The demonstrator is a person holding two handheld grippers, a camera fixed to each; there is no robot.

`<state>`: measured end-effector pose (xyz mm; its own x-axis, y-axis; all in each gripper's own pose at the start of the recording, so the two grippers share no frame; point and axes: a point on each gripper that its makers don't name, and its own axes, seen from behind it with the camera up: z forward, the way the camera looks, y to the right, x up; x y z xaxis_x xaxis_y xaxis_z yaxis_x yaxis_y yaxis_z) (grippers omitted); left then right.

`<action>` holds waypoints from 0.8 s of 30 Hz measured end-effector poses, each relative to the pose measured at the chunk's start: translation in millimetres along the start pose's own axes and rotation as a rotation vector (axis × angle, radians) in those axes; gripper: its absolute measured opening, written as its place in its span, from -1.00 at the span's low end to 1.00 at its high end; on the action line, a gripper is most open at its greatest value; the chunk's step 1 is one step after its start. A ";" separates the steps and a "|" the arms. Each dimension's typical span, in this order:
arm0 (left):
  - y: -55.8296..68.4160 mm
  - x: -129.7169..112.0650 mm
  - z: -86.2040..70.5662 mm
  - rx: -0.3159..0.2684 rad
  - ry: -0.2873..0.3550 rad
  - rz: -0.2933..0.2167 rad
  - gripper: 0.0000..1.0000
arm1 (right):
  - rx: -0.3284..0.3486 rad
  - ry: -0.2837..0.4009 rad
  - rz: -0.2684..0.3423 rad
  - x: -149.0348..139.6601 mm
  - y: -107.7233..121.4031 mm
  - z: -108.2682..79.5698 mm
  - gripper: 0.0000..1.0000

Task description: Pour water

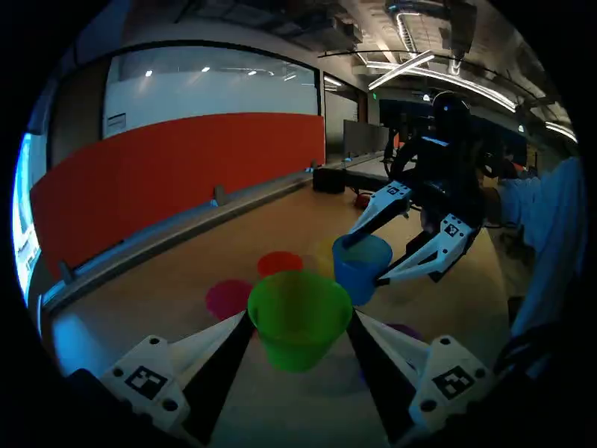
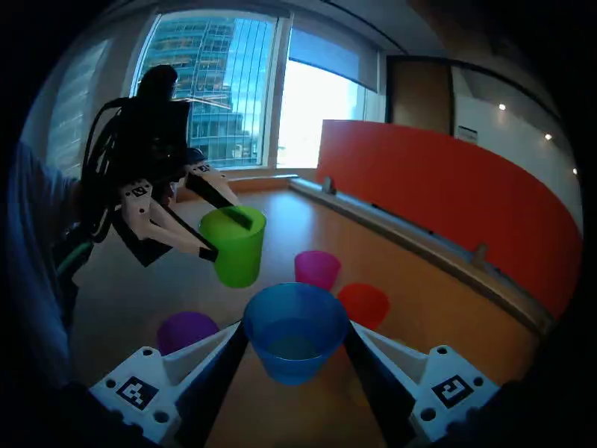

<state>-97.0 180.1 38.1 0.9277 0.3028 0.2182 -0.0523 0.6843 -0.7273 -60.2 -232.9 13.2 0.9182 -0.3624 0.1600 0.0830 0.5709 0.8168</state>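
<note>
My left gripper (image 1: 299,316) is shut on a green cup (image 1: 300,328), held upright above the wooden table (image 1: 186,276). Beyond it, my right gripper (image 1: 364,260) grips a blue cup (image 1: 361,270), also upright and just right of the green one. In the right gripper view the blue cup (image 2: 295,345) sits between the fingers of the right gripper (image 2: 295,334), and its bottom looks wet, though I cannot tell for sure. Farther off, the left gripper (image 2: 228,237) carries the green cup (image 2: 239,250), with a sleeve behind it.
Loose cups stand on the table: a red cup (image 1: 280,263) (image 2: 363,305), a magenta cup (image 1: 227,297) (image 2: 316,269), a purple cup (image 2: 186,331) and a faint yellow cup (image 1: 322,254). An orange partition (image 1: 172,172) lines the table's far edge.
</note>
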 end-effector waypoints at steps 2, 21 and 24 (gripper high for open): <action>2.1 9.1 -5.3 0.008 0.027 0.002 0.76 | -0.009 0.018 0.003 8.0 -0.7 -6.3 0.84; 23.5 66.6 -35.2 0.023 0.222 -0.030 0.75 | -0.066 0.186 0.025 72.6 -9.2 -50.0 0.84; 25.7 71.5 -38.1 0.028 0.238 -0.028 0.75 | -0.070 0.210 0.025 80.0 -9.3 -54.3 0.84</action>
<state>-17.9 194.0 10.2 0.9897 0.1214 0.0761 -0.0328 0.7092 -0.7042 33.5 -227.2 -11.6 0.9803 -0.1898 0.0546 0.0789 0.6298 0.7727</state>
